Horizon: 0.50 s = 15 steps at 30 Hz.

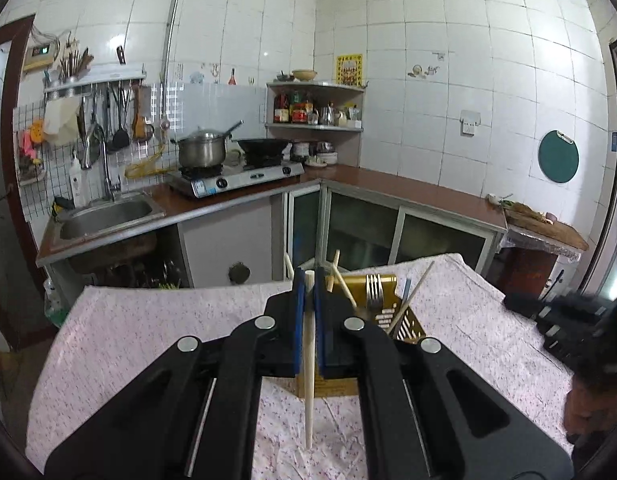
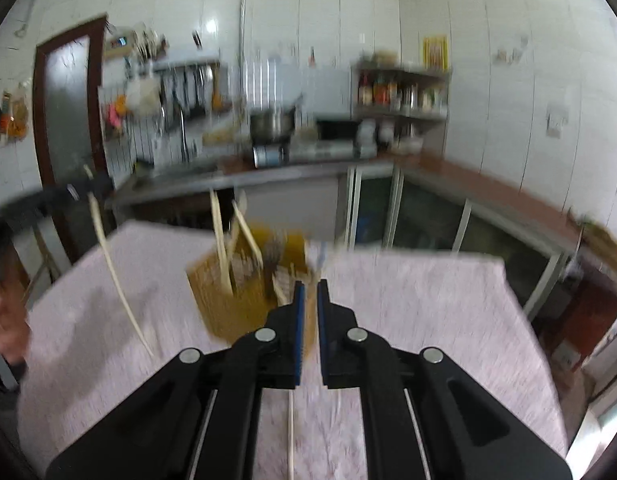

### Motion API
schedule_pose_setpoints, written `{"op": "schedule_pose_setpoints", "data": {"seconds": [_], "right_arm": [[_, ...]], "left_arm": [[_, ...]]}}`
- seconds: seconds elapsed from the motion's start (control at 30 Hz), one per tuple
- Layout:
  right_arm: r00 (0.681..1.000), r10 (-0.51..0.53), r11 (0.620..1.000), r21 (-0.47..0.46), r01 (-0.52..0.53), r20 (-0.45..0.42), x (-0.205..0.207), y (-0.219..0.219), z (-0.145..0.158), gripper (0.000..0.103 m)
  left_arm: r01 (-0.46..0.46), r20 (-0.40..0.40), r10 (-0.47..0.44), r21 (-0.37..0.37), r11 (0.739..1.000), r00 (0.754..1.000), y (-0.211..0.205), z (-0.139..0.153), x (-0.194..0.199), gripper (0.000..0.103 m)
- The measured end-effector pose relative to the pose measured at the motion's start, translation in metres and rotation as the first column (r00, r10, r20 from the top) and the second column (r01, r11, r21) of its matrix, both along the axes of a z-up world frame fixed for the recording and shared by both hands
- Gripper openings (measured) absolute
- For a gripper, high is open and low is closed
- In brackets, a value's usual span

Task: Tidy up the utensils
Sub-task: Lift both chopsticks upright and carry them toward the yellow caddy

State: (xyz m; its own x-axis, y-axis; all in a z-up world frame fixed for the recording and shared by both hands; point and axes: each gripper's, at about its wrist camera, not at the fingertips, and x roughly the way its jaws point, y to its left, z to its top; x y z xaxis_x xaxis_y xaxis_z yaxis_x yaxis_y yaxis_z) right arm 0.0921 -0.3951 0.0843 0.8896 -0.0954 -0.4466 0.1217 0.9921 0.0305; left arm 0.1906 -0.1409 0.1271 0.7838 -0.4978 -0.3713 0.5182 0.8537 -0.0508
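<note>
Gripping a chopstick (image 1: 308,360) high, left gripper (image 1: 307,280) risks it pivoting and missing the caddy (image 1: 382,312); right gripper (image 2: 310,292) clenched empty.

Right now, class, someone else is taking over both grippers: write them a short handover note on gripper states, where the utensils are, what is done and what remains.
Left gripper: shut on a pale chopstick, held above the pink tablecloth.
Right gripper: shut, nothing visibly between its pads; the view is blurred.
Yellow utensil holder stands on the tablecloth ahead of both grippers.
Done: a fork and several chopsticks already stand in the holder.
Left: put the held chopstick into the holder. Another chopstick appears to lie on the cloth under the right gripper.
</note>
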Motion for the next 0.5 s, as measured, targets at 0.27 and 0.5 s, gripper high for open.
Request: {"op": "schedule_pose_setpoints", "data": {"seconds": [0.27, 0.5], "right_arm": [[0.948, 0.067, 0.994, 0.1, -0.037, -0.312, 0.062, -0.011, -0.112, 0.007], [0.913, 0.093, 0.993, 0.099, -0.057, -0.398, 0.085, -0.001, -0.145, 0.008]], "left_arm": [[-0.008, -0.073, 0.008, 0.005, 1.0, 0.997, 0.003, -0.033, 0.017, 0.003], [-0.018, -0.106, 0.02, 0.019, 1.0, 0.994, 0.009, -0.05, 0.027, 0.003]]}}
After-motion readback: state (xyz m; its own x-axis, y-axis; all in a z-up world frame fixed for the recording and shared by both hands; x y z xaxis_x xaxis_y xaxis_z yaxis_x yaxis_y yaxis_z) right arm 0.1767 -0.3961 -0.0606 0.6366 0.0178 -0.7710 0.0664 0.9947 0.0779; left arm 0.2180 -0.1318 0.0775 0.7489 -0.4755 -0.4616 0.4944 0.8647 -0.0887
